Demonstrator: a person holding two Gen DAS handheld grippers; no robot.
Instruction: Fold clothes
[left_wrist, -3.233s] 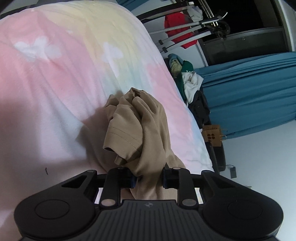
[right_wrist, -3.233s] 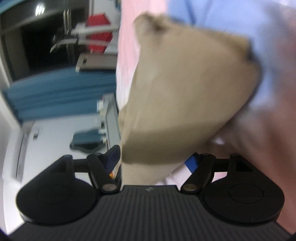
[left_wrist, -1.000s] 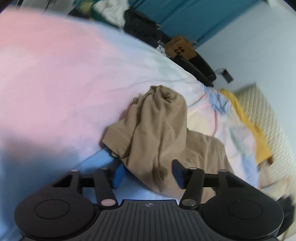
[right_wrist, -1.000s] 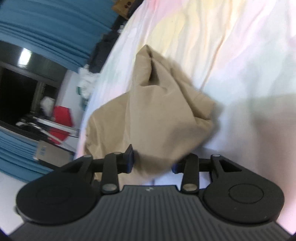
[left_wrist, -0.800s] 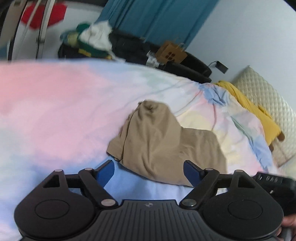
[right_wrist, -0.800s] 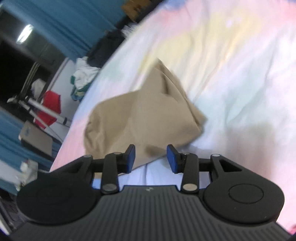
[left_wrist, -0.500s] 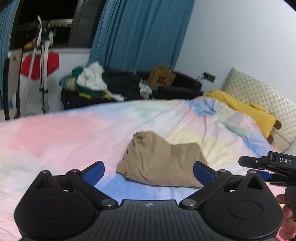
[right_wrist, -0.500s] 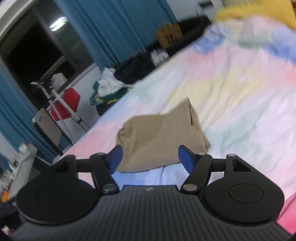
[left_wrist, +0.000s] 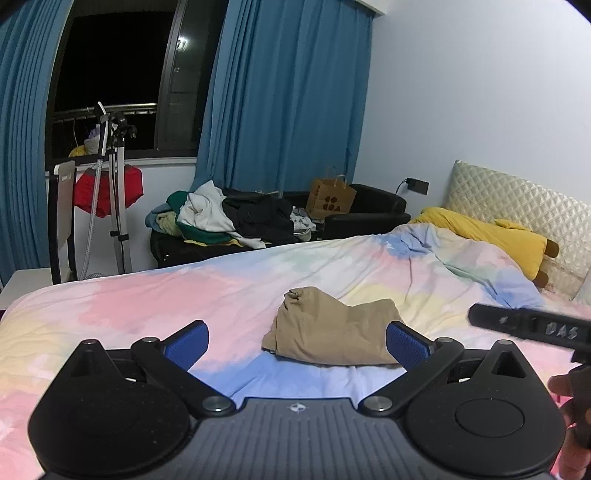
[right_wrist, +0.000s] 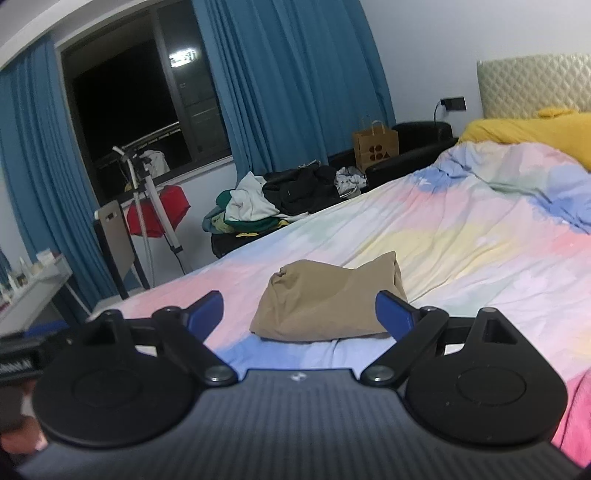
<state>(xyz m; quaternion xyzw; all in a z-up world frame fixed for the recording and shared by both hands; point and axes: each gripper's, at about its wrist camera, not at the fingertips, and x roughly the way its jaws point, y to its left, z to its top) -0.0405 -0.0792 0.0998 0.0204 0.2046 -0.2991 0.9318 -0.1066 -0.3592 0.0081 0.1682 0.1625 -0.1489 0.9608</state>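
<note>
On the pastel bed (left_wrist: 147, 306), the tan garment (left_wrist: 332, 328) lies folded in a lumpy bundle, well beyond your jaws. Your left gripper (left_wrist: 297, 341) stands wide and empty; your right gripper (right_wrist: 299, 308) is opening, nothing between its fingers.

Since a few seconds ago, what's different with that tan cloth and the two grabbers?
Both grippers, left and right, let go of the tan garment and pulled back; the right's jaws are opening. It now lies folded on the pastel bedspread, which stayed put.
</note>
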